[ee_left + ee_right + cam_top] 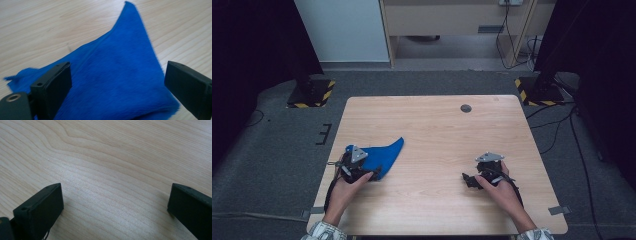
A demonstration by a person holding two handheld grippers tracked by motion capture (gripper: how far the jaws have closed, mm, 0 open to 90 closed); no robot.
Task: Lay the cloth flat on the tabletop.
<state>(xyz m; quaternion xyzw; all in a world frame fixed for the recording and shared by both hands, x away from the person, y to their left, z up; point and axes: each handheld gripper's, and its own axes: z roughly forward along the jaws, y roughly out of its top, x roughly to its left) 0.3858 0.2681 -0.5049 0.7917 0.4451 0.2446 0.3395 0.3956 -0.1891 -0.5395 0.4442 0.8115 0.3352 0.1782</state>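
Observation:
A blue cloth [382,156] lies folded on the left part of the wooden table [437,130], one pointed corner reaching toward the middle. My left gripper [371,176] rests over its near edge. In the left gripper view the cloth [117,75] spreads flat between and beyond the two jaws, which stand wide apart, so the left gripper [117,85] is open. My right gripper [468,181] sits low on the right side of the table, held by a hand. Its jaws stand far apart over bare wood [112,170], so the right gripper [115,207] is open and holds nothing.
A small dark round cap [466,108] is set into the table near its far edge. Grey carpet surrounds the table, with two black stand bases [311,93] marked in yellow and black stripes beyond the far corners. Cables [557,125] trail on the floor at right.

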